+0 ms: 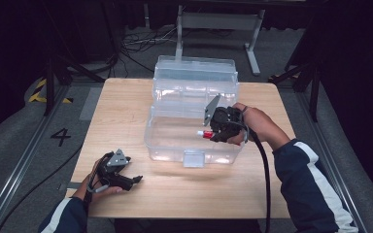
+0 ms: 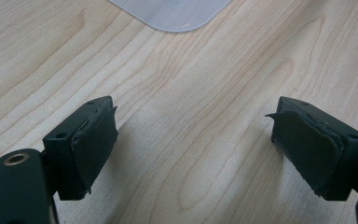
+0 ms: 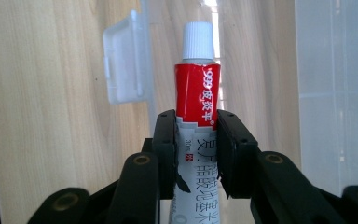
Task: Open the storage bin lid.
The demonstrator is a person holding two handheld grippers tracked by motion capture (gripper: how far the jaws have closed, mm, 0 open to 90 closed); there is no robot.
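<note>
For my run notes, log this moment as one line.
right claw: shut on red-and-white ointment tube | over open clear plastic storage box | left claw: open, empty, on wooden table

Both sleeves are dark navy with a broad white stripe down the arm: left sleeve (image 1: 65, 216), right sleeve (image 1: 315, 187). Left gripper (image 1: 135, 180) and right gripper (image 1: 211, 132) have matte black bodies, each topped with a grey three-cornered plate. A thick black cable (image 1: 263, 179) trails from the right one. Jaw blocks are black, with small screw holes and brass-ringed pivot bores. Dark rubber pads (image 2: 95, 140) are frayed at the edges.
</note>
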